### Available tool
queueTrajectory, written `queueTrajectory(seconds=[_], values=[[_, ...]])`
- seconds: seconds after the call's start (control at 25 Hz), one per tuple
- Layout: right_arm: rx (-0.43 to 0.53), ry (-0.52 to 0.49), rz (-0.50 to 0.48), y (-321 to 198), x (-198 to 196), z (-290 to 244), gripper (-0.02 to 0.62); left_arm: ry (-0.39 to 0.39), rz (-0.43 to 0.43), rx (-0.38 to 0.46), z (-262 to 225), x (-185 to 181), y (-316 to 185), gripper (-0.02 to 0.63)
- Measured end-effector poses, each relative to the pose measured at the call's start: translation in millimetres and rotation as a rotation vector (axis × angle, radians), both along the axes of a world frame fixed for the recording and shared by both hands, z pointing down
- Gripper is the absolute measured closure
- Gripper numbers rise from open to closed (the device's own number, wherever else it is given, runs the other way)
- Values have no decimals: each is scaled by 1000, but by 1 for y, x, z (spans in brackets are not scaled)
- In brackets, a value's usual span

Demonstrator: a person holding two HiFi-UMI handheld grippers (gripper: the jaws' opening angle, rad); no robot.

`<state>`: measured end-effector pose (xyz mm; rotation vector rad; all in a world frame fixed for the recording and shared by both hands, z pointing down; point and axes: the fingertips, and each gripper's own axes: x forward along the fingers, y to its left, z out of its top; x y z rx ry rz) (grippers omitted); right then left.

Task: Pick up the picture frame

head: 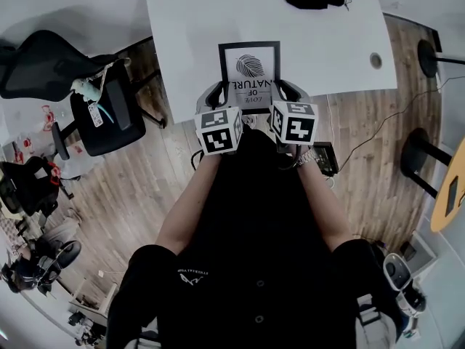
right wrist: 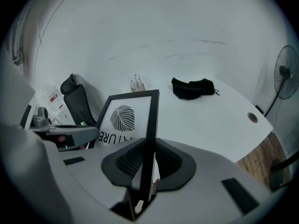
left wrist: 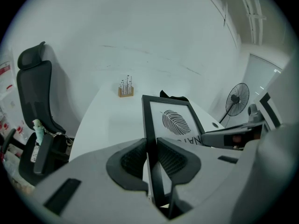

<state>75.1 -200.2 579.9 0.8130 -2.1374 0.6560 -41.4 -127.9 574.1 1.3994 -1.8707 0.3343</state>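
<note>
Black picture frame x1 | L gripper, R gripper jaws pinch edges | tilted?

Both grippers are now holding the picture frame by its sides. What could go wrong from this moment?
1. The left gripper and right gripper pinch only the thin side edges of the picture frame, so it may slip from the fingers.
2. Both grips sit at its near end, so the far end could swing down.
3. If the two hands move unevenly, the frame may twist or knock the white table.
</note>
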Motion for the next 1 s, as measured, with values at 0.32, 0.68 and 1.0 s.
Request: queueTrajectory(seconds=[0.32,0.68,1.0], values=[[55,-34,-10,-3,-8,-26,528,-41,-11,53,-26,-7,-1,531],[170,-80,-15,-14,-20,-68,528,-103,-12,134,-66,-18,-12,531],[302,-170,-14,-25,-38,-122,528,-225,-19,256,-126,-34,-21,531]])
